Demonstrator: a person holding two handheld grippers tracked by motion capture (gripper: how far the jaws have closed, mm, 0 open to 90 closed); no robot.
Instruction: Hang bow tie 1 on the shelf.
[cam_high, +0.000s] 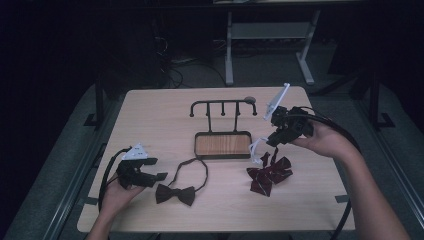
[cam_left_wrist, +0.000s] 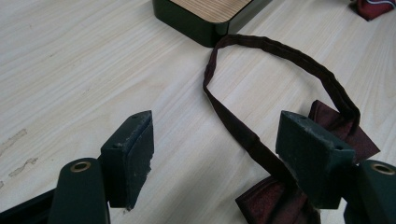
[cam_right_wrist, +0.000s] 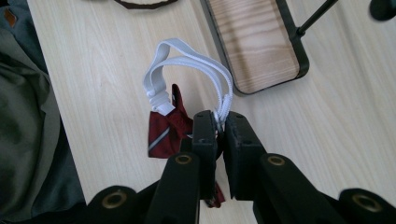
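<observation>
Pale wooden table (cam_high: 150, 115) below us: our right gripper (cam_right_wrist: 219, 122) pinches the white strap (cam_right_wrist: 187, 53) of the red bow tie (cam_high: 269, 176), which dangles lengthwise downward beside the rack's tray (cam_high: 222, 145); left gripper (cam_left_wrist: 215, 149) spread wide.

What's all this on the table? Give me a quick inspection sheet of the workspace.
Surface: pale wooden table, faint scuffs.
Job's things: red striped bow tie, its white strap pinched; dark bow tie lying flat with looped band; black hook stand with wooden base, hooks bare.
Clutter: nothing seen.
Grippers: right claw shut on the white strap; left claw open over the dark bow tie.
Cables: black cable trails from each.
Surroundings: dark room, white table frame behind.
</observation>
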